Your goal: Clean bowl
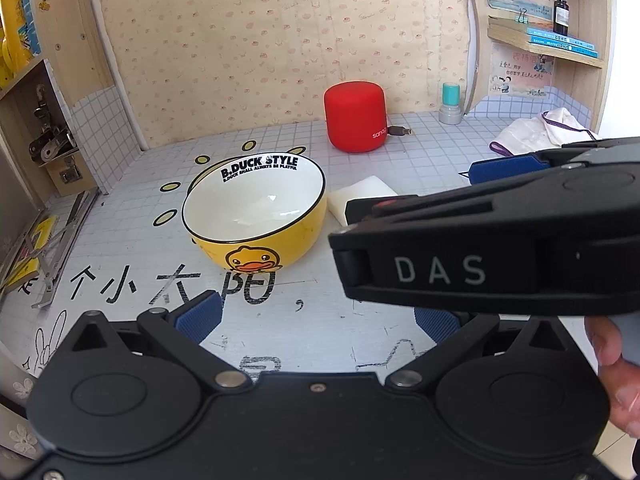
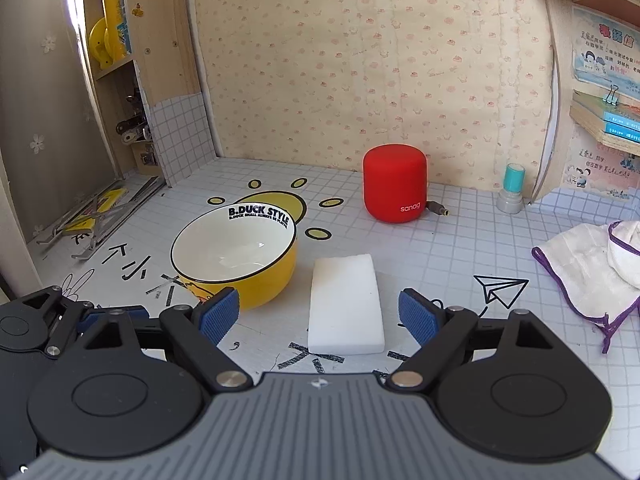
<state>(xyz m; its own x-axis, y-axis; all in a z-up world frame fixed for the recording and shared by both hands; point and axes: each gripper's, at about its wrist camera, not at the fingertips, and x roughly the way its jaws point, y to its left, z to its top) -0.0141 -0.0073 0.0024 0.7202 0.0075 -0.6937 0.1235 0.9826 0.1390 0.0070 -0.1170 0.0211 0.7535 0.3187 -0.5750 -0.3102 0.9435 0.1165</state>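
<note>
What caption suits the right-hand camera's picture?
Open right gripper lined up on a white sponge beside the yellow duck bowl.

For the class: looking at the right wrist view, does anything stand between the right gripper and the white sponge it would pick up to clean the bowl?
Nothing visible does. The white sponge lies flat on the table straight ahead of the right gripper, jaws open. The yellow bowl sits off to the left, apart from it.

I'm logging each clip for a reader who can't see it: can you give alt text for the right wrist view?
The open right gripper hangs over a white sponge lying flat on the tiled desk, pads apart and touching nothing. A yellow bowl stands left of the sponge, a red speaker behind, a white cloth at right.
</note>
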